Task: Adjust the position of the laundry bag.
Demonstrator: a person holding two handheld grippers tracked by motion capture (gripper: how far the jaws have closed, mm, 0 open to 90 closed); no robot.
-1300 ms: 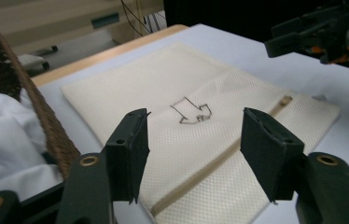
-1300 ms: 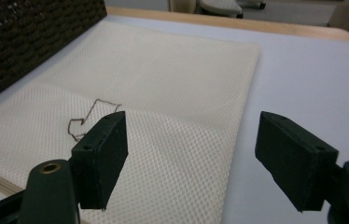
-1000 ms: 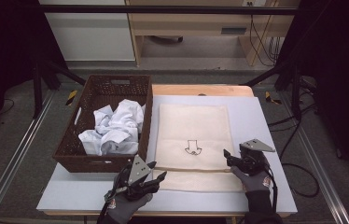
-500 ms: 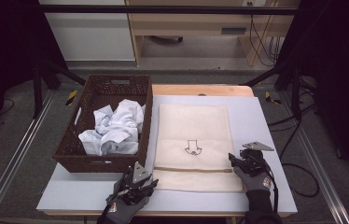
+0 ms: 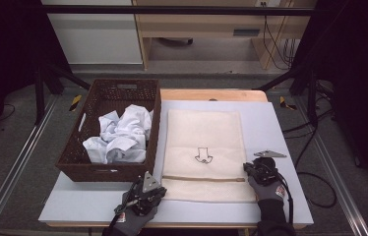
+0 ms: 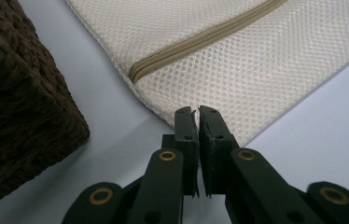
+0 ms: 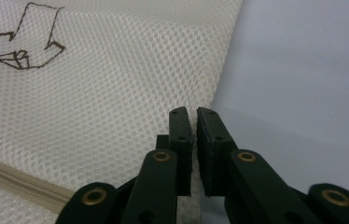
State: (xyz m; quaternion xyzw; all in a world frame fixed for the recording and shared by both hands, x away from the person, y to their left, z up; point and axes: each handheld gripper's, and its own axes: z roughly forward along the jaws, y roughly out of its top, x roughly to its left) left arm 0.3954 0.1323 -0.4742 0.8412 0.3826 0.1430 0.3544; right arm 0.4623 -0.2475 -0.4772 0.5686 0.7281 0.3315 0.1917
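A cream mesh bag (image 5: 204,132) with a tan zipper (image 5: 204,178) and a small drawn arrow lies flat on the table. My left gripper (image 5: 158,189) sits at the bag's near left corner. In the left gripper view its jaws (image 6: 196,112) have just been closing and now pinch the mesh edge (image 6: 238,79) below the zipper (image 6: 200,39). My right gripper (image 5: 247,167) is at the bag's right edge, just above the zipper line. In the right gripper view its jaws (image 7: 194,112) have just been closing too and pinch the mesh edge (image 7: 116,93).
A dark woven basket (image 5: 108,172) with crumpled white cloth (image 5: 120,135) stands left of the bag; its corner (image 6: 18,107) is close to my left gripper. The pale table top (image 5: 280,123) shows bare to the right of the bag.
Both grippers have sunk onto the bag's near edges. Their jaws, open before, have come together on the mesh.
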